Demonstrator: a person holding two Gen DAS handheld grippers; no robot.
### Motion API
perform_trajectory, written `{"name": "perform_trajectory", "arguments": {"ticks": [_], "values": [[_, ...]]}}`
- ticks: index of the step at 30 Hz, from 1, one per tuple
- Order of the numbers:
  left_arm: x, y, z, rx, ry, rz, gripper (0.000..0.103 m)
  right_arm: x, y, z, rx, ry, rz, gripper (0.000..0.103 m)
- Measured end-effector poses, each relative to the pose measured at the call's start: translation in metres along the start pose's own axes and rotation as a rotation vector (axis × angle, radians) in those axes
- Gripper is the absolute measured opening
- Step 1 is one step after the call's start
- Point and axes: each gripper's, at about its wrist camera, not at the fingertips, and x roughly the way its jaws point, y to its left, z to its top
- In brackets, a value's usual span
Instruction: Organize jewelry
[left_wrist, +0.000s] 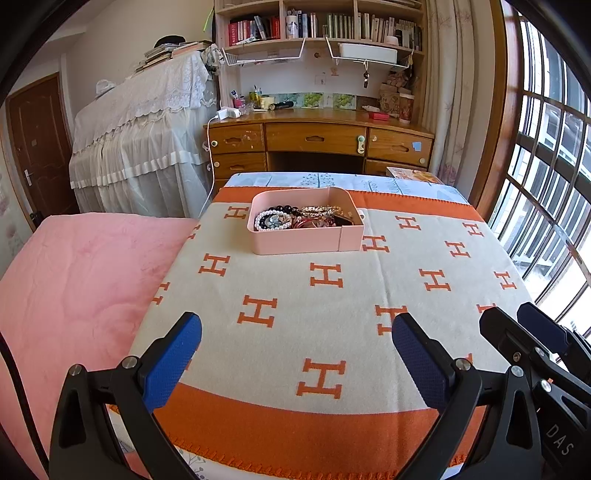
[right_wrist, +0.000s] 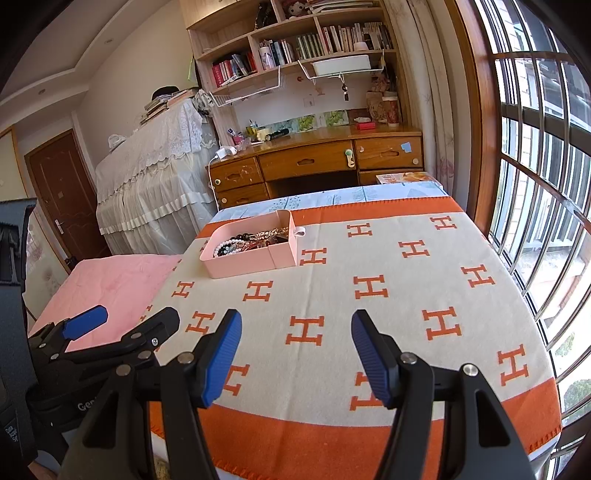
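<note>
A pink tray (left_wrist: 306, 242) stands on the far part of the orange-and-cream blanket (left_wrist: 332, 288), filled with jewelry: a white pearl bracelet (left_wrist: 271, 218), dark beads and gold chains. In the right wrist view the same pink tray (right_wrist: 255, 264) lies ahead to the left. My left gripper (left_wrist: 295, 328) hovers over the near blanket, open, nothing between its blue pads. My right gripper (right_wrist: 295, 332) is also open and empty over the blanket. Each gripper shows at the edge of the other's view: the right gripper (left_wrist: 535, 325), the left gripper (right_wrist: 125, 321).
A pink quilt (left_wrist: 74, 280) covers the bed to the left of the blanket. Beyond the bed stand a wooden desk (left_wrist: 317, 136) with bookshelves and a lace-covered cabinet (left_wrist: 140, 122). A barred window (left_wrist: 550, 166) runs along the right.
</note>
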Motion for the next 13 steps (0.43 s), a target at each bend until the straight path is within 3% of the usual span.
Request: {"name": "perform_trajectory", "arguments": {"ticks": [13], "values": [[0.0051, 0.0006, -0.0051, -0.002, 0.017, 0.003, 0.102, 0.0006, -0.0001, -0.0019, 0.007, 0.007, 0.002, 0.062]]}}
